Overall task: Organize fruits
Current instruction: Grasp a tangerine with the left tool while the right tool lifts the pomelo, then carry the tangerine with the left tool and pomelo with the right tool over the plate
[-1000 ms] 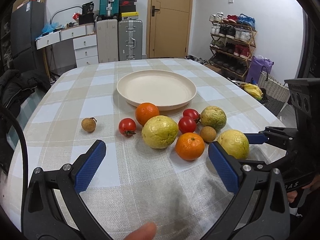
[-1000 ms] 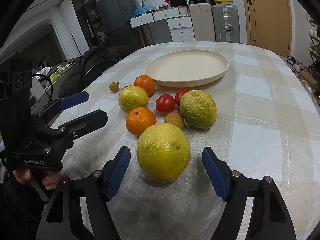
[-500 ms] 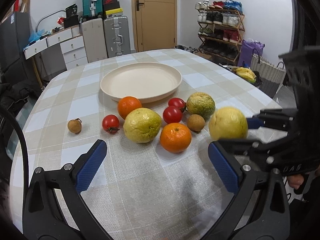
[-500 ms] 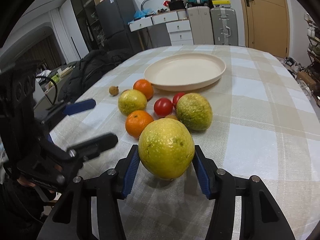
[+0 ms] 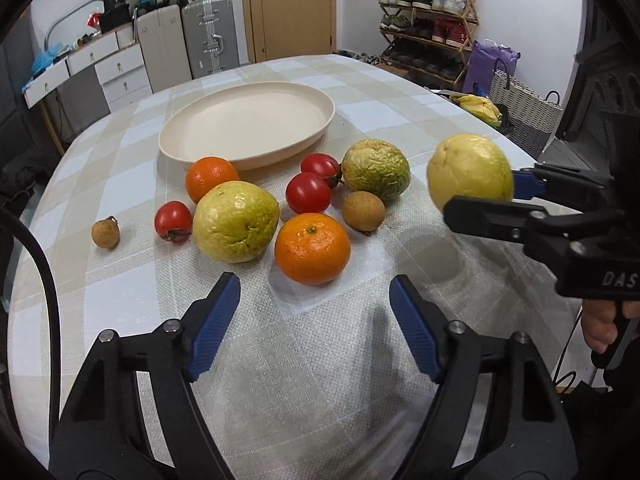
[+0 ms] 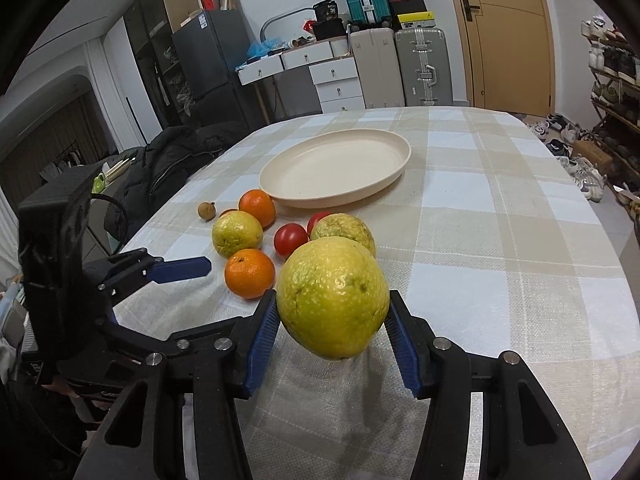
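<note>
My right gripper [image 6: 332,336] is shut on a large yellow guava [image 6: 333,296] and holds it above the tablecloth; it also shows in the left wrist view [image 5: 470,176], lifted at the right. My left gripper [image 5: 316,320] is open and empty, just in front of an orange [image 5: 313,248]. On the cloth lie another yellow guava [image 5: 235,220], a green wrinkled guava [image 5: 376,170], a second orange [image 5: 210,178], three tomatoes [image 5: 308,193], and two brown longans [image 5: 363,212]. The cream plate [image 5: 248,124] behind them holds nothing.
The round table [image 6: 500,240] has a checked cloth. A dark jacket [image 6: 172,168] lies on a chair at its left edge. Suitcases, drawers and a door stand behind; a shoe rack [image 5: 428,20] and a basket stand to the right.
My right gripper closed on the yellow guava and lifted it off the cloth. My left gripper moved forward toward the near orange and stayed open.
</note>
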`<act>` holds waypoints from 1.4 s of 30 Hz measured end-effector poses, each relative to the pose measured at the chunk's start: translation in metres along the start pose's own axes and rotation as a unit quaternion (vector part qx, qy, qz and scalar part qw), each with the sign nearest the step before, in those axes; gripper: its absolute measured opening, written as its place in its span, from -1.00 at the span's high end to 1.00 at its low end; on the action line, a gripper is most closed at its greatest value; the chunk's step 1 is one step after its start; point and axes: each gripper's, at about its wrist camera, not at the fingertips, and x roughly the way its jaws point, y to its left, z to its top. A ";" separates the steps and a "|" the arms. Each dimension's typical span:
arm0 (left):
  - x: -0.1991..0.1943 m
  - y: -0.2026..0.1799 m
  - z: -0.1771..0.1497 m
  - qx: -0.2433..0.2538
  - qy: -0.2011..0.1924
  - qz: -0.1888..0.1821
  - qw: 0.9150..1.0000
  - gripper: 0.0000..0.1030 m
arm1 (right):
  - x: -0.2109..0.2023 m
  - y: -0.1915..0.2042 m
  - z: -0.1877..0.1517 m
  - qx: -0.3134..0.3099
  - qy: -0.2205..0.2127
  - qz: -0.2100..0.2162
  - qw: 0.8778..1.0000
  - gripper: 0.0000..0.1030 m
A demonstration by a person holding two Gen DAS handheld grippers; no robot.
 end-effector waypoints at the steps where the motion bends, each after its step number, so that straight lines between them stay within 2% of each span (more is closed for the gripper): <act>1: 0.003 0.001 0.001 -0.005 0.003 -0.002 1.000 -0.44 | -0.001 0.000 0.000 0.001 -0.001 0.000 1.000 -0.05; 3: 0.007 0.004 0.004 -0.016 0.008 -0.007 1.000 -0.39 | -0.001 -0.003 0.000 0.007 -0.002 -0.002 1.000 -0.05; 7: 0.014 0.006 0.009 -0.029 0.012 -0.023 0.999 -0.16 | -0.002 -0.006 0.000 0.011 -0.001 -0.001 1.000 -0.05; 12: 0.021 0.006 0.016 -0.039 0.016 -0.021 0.999 -0.09 | -0.002 -0.006 -0.001 0.013 -0.004 0.000 1.000 -0.05; 17: 0.024 0.008 0.018 -0.047 0.013 -0.007 0.999 0.24 | 0.000 -0.007 -0.001 0.015 0.000 0.001 1.000 -0.05; 33: 0.008 0.008 0.012 -0.049 -0.010 -0.039 0.998 0.25 | 0.008 -0.009 -0.002 0.018 0.002 -0.005 1.000 -0.05; 42: -0.018 0.019 0.020 -0.061 -0.050 -0.045 0.996 0.25 | 0.005 -0.012 0.000 0.025 -0.009 -0.008 1.000 -0.05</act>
